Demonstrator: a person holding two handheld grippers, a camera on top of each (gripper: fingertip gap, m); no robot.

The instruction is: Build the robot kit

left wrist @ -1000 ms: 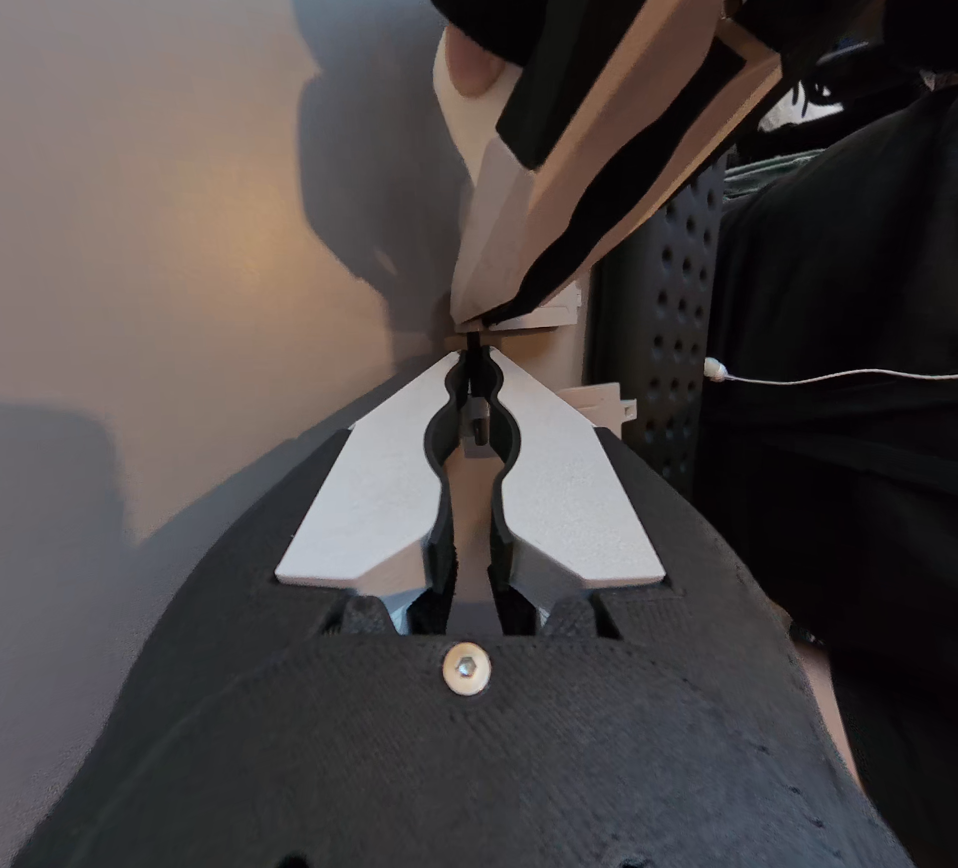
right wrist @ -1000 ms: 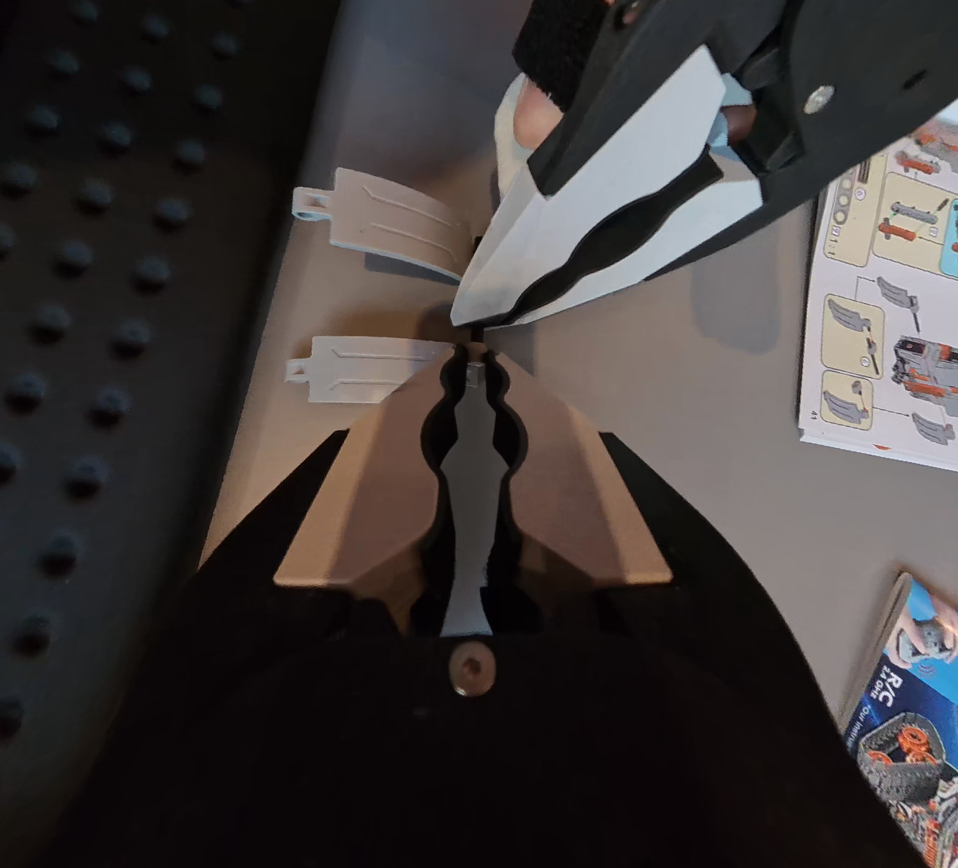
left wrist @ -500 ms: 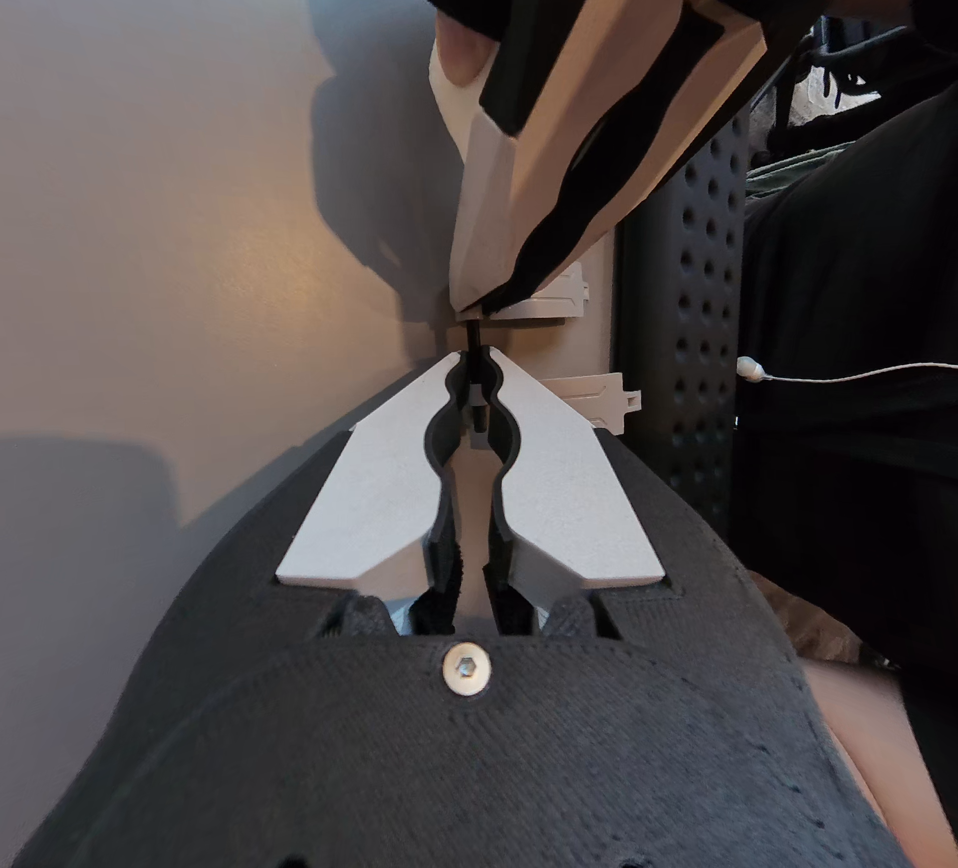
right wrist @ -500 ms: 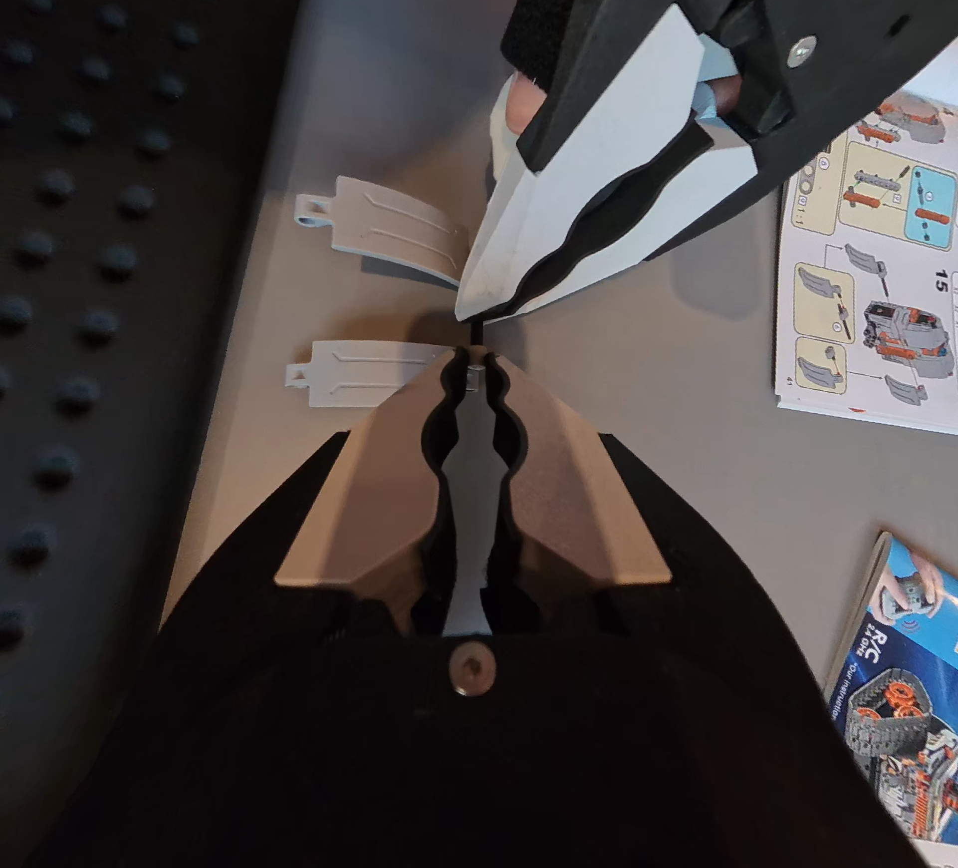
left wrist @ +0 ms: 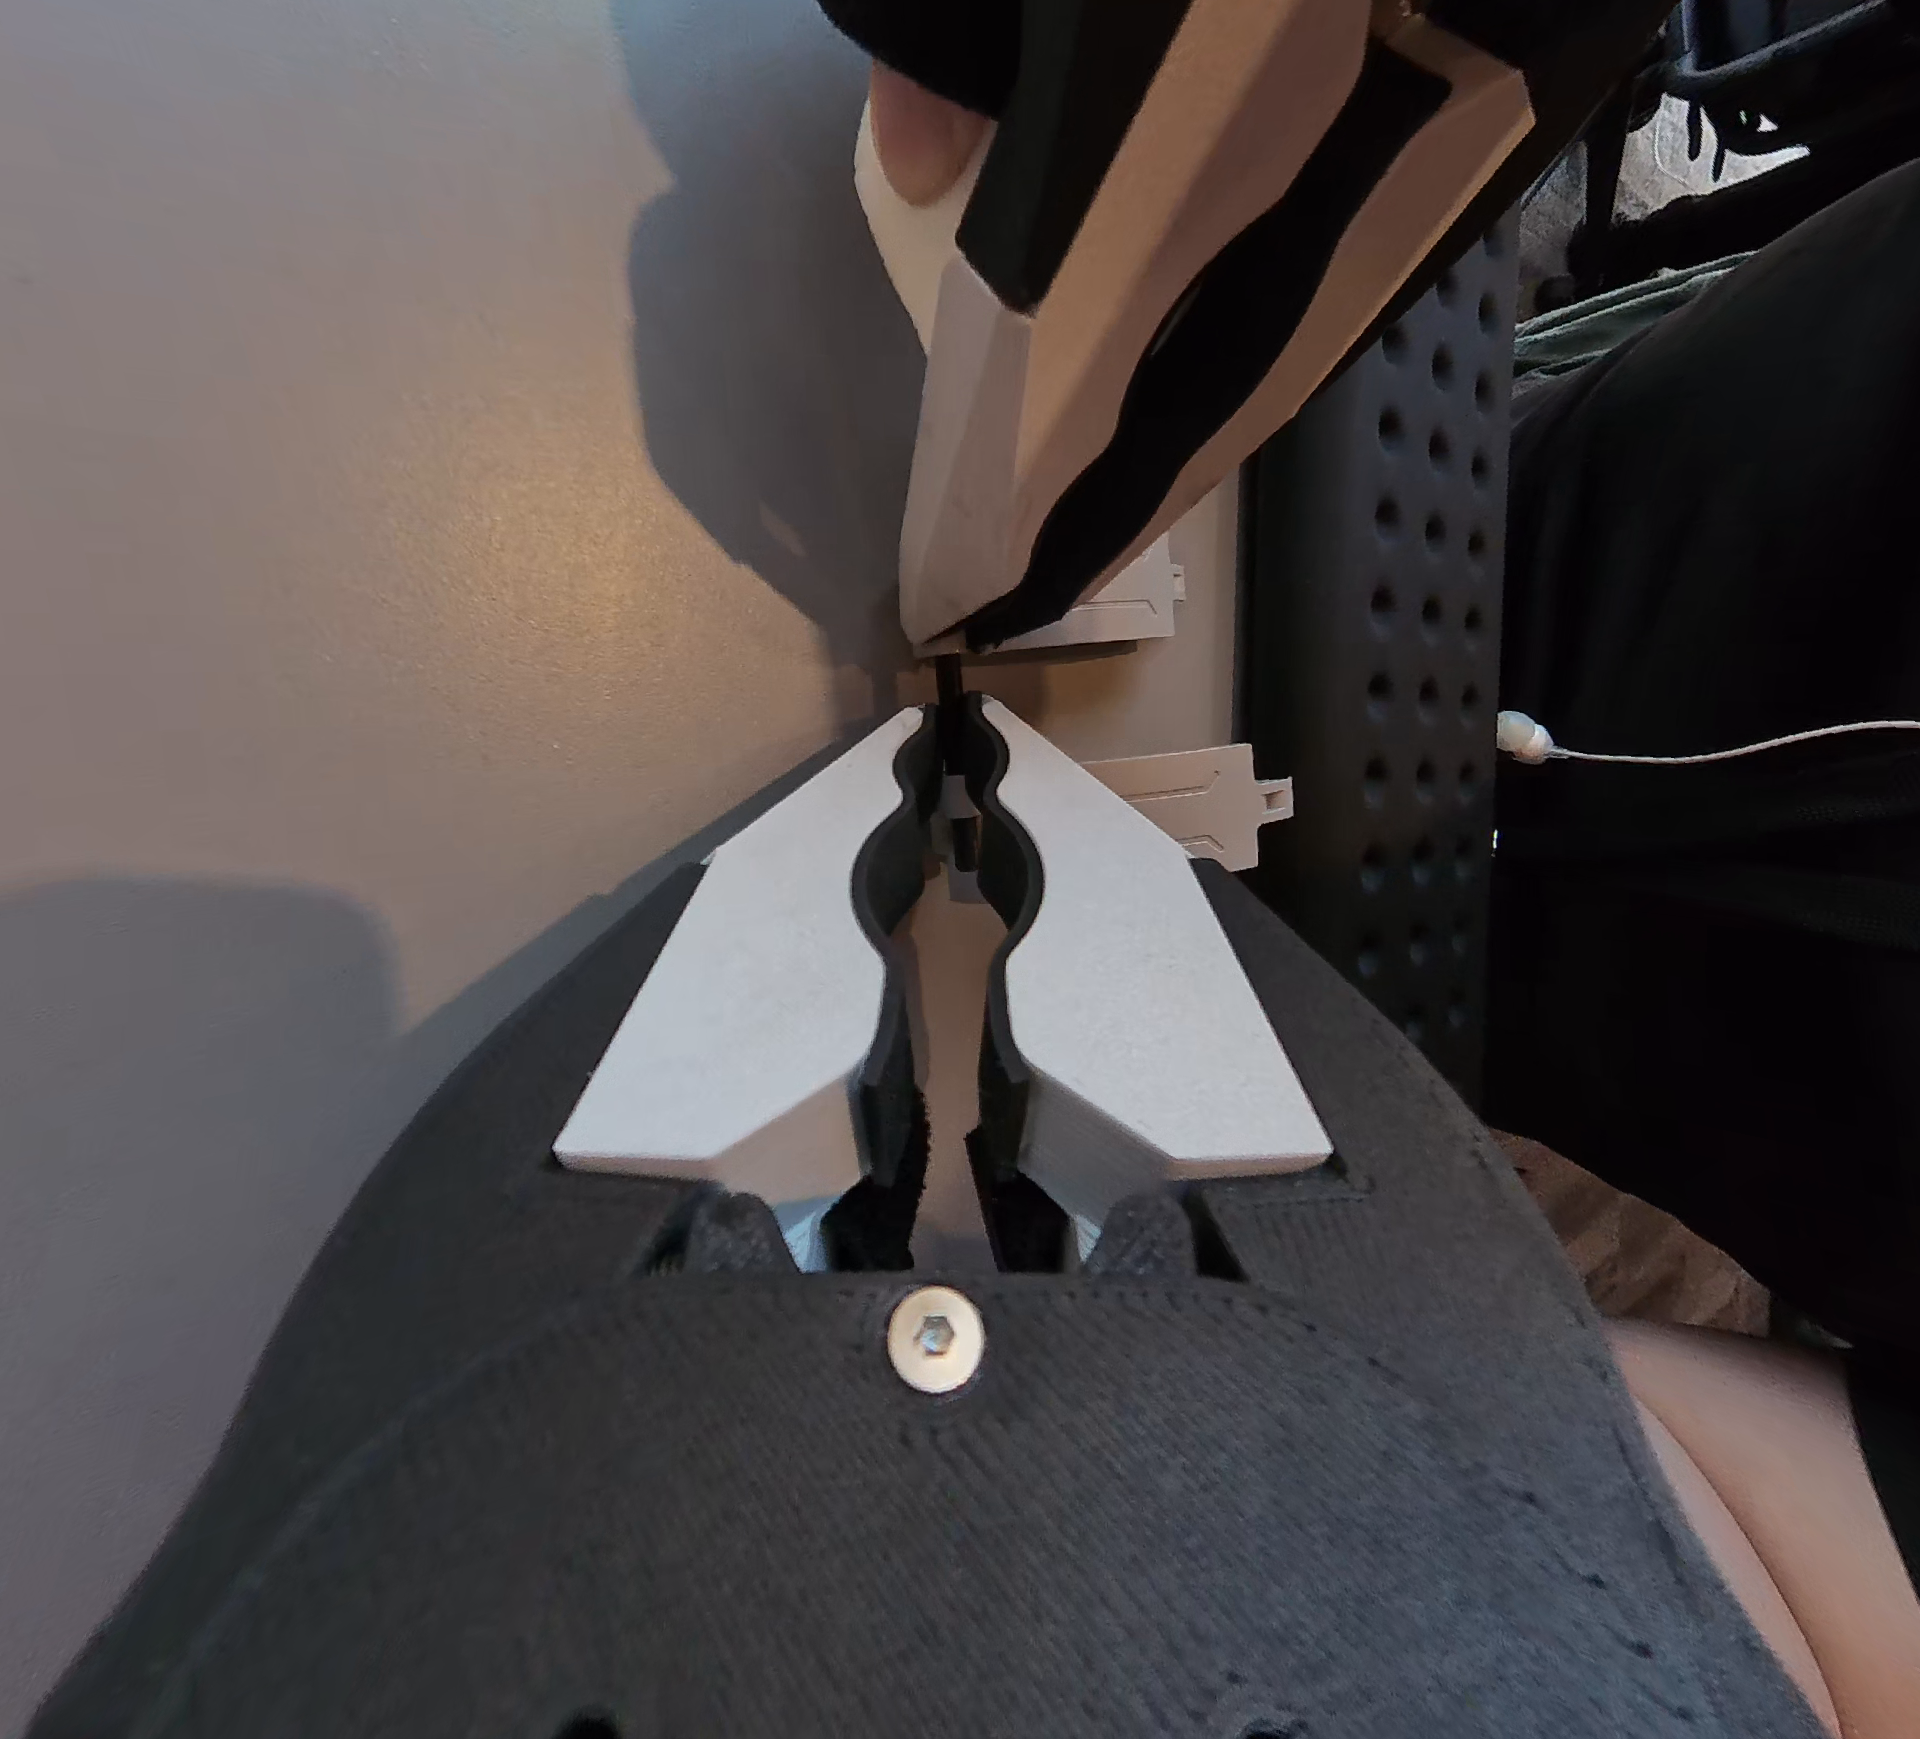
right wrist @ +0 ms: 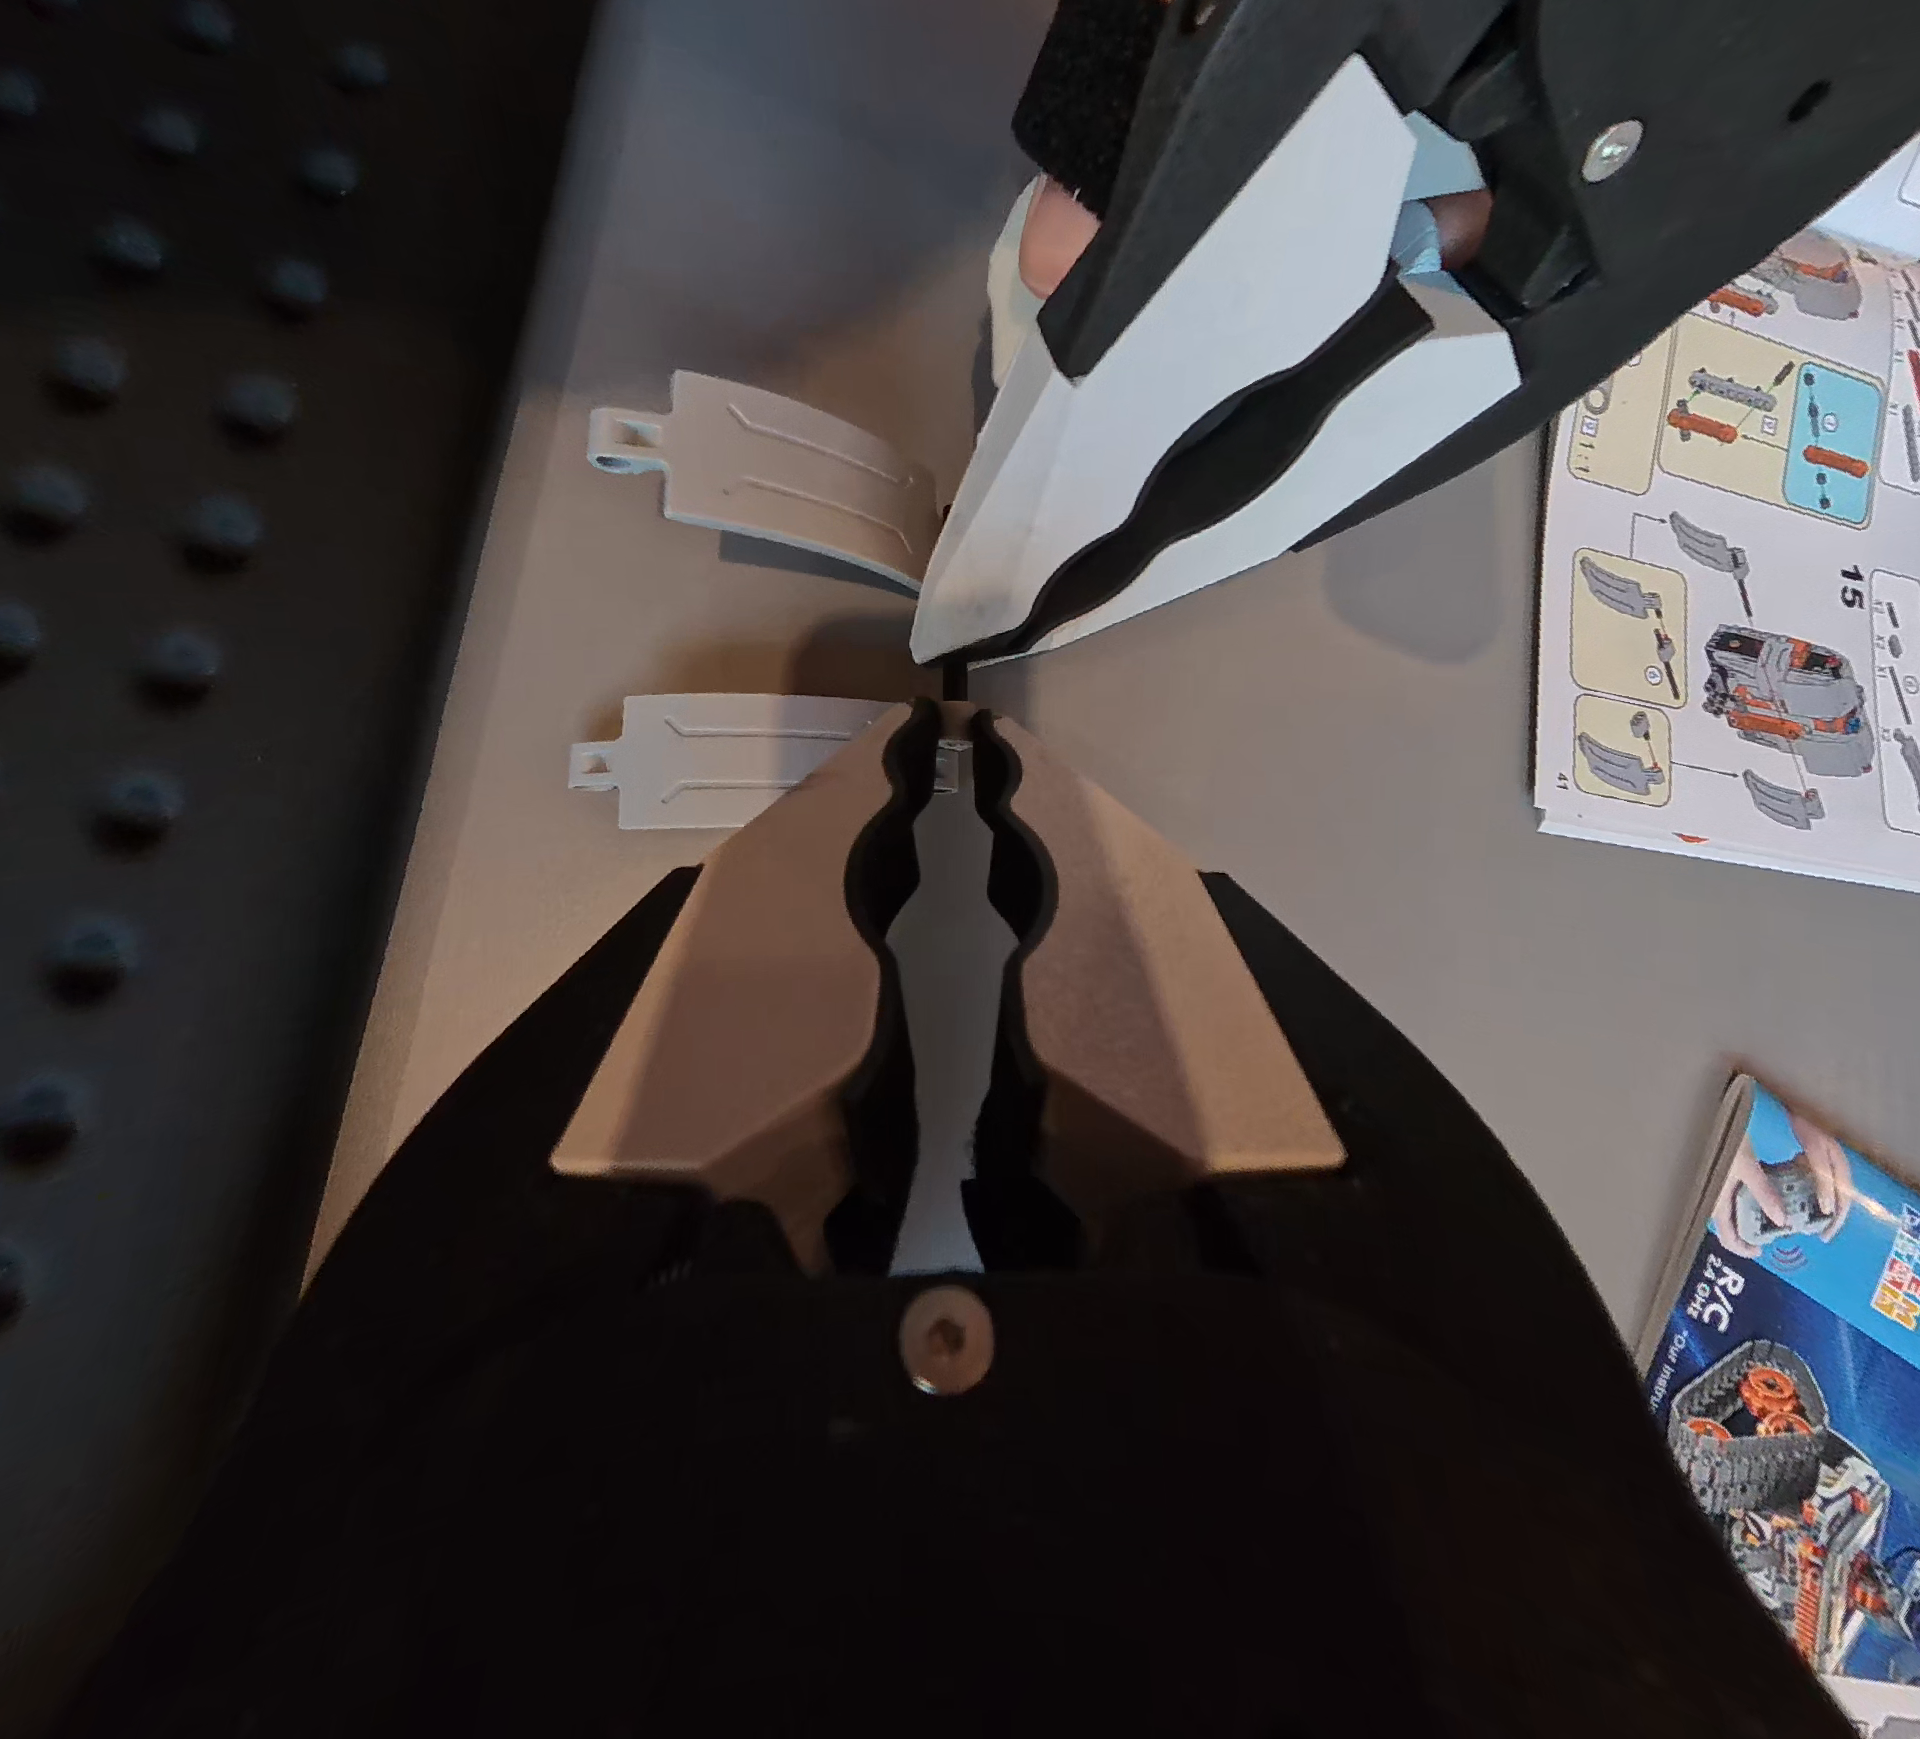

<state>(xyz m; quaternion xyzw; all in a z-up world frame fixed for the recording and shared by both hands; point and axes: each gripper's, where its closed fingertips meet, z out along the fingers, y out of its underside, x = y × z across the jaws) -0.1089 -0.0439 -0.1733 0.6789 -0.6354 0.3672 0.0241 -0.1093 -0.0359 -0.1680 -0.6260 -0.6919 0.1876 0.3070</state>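
Note:
My left gripper (left wrist: 951, 715) is shut on a thin black axle (left wrist: 948, 679) with a small grey piece (left wrist: 961, 822) wedged between its pads. My right gripper (right wrist: 951, 713) is shut on a small grey piece (right wrist: 948, 762) at the other end of that axle (right wrist: 952, 681). The two grippers meet tip to tip just above the grey table. In the left wrist view the right gripper (left wrist: 956, 642) comes down from the upper right. In the right wrist view the left gripper (right wrist: 940, 650) does the same. Two grey curved panels (right wrist: 769, 484) (right wrist: 717, 759) lie just behind the tips.
An open instruction booklet (right wrist: 1745, 609) and a blue printed box (right wrist: 1808, 1377) lie on the table (right wrist: 1247, 858) to the right. A black studded mat (right wrist: 208, 442) runs along the left. A black perforated panel (left wrist: 1392, 546), a person in black clothing (left wrist: 1714, 858) and a white cord (left wrist: 1662, 751) are at the right. My left and right fingertips are right by each other.
Both grippers stay shut and tip to tip on the axle. The pair has shifted and tilted slightly, so the booklet and panels slide a little in view.

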